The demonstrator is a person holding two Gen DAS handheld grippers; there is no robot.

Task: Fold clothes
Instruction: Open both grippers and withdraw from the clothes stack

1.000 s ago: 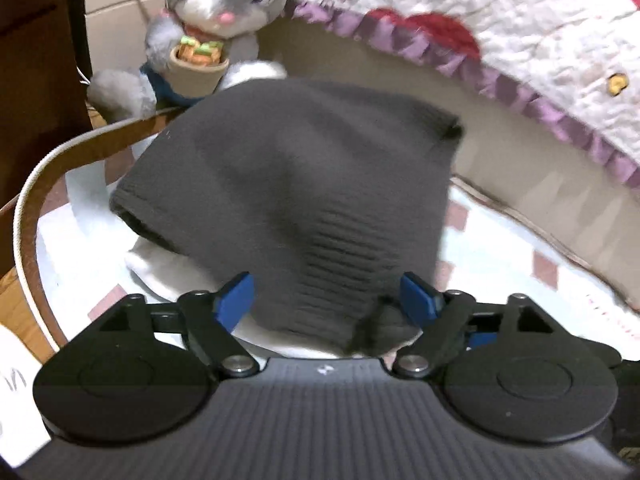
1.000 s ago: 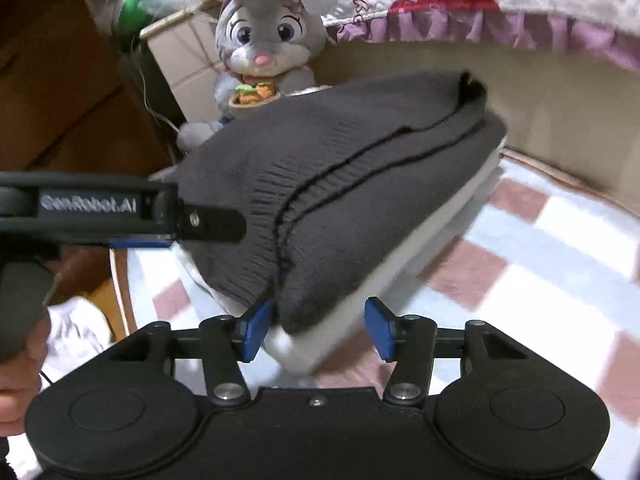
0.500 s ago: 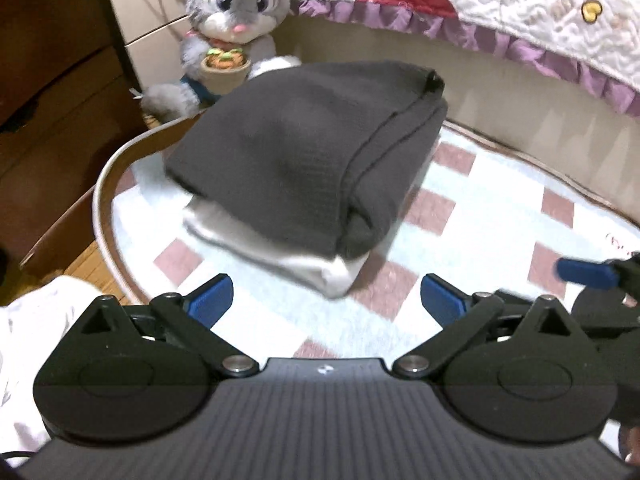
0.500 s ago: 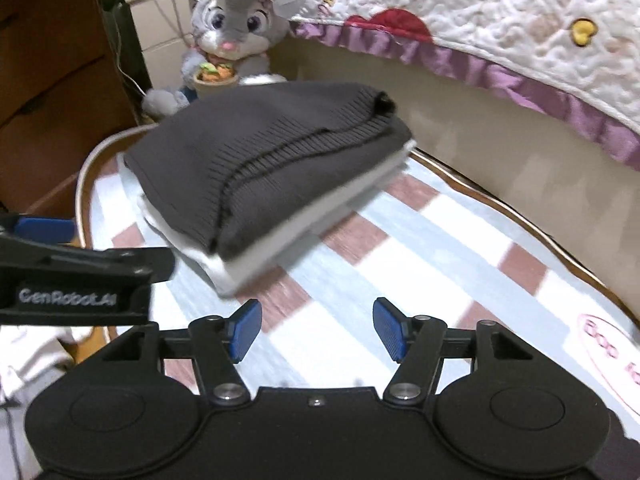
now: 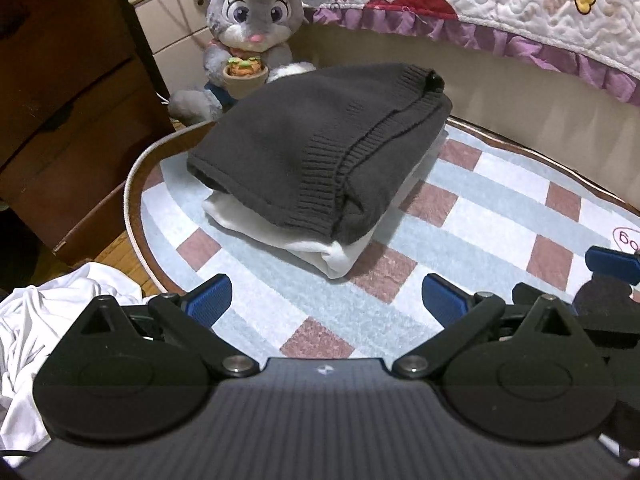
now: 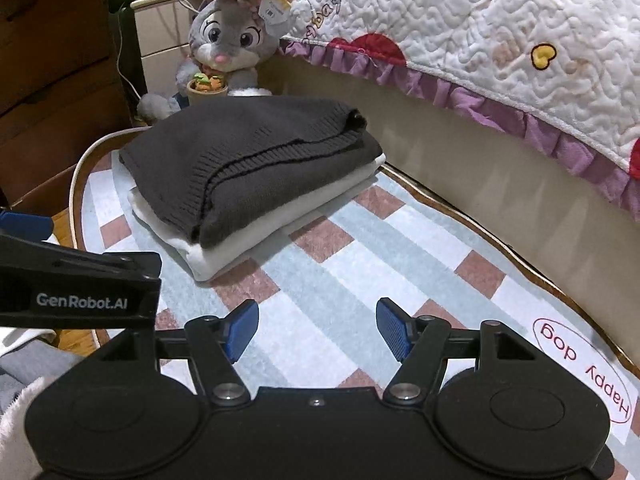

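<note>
Left wrist view: the left gripper (image 5: 324, 300) has its jaws spread wide with nothing between them, just opened up. The folded dark grey knit sweater (image 5: 320, 148) sits on top of a folded white garment (image 5: 340, 258), both stacked toward the far left end of the checked rug (image 5: 460, 216), right in front of the plush bunny (image 5: 252, 36). A crumpled white garment (image 5: 40, 320) lies off the rug's near left edge, not folded yet by the look of it.

Right wrist view: the right gripper (image 6: 316, 330) is spread too, nothing held, jaws just been opening. Same stack from the side; the sweater's ribbed hem overhangs the white layer at the near corner.

My worry: the stack looks a bit lopsided, so dropping another piece on it carelessly could slide the sweater off. Also the two grippers are close together, easy to bump.
</note>
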